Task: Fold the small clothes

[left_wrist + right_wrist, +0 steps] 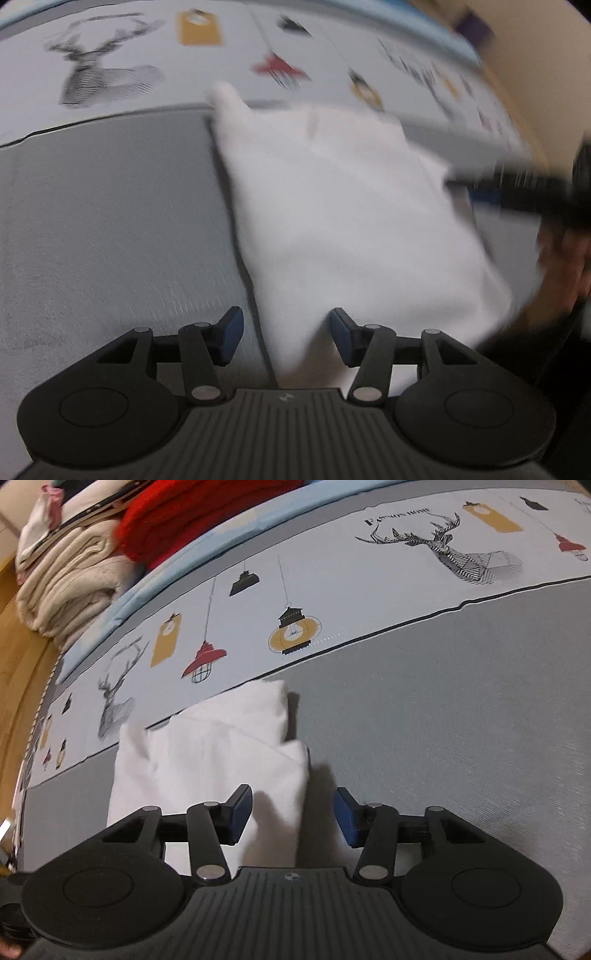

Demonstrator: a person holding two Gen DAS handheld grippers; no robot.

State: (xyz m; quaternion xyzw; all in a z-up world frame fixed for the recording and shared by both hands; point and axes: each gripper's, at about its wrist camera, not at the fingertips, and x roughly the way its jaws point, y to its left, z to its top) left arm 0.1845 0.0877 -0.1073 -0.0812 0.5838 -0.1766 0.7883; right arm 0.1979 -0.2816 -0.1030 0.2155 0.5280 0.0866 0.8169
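A small white garment (351,206) lies folded on the grey bed sheet (110,221). My left gripper (286,332) hangs over its near corner. The jaws are open, cloth lies between the blue pads, and they do not press on it. At the garment's right edge in the left wrist view is the blurred black body of the other gripper (546,195), with a hand (565,258) behind it. In the right wrist view the white garment (221,746) shows layered folds. My right gripper (293,812) is open over its right edge, with cloth between the pads but not pinched.
A printed band of deer and lamps (332,590) crosses the sheet behind the garment. Beyond it, at the back left, stand a pile of cream folded clothes (70,587) and a red one (192,513). Grey sheet (461,720) stretches to the right.
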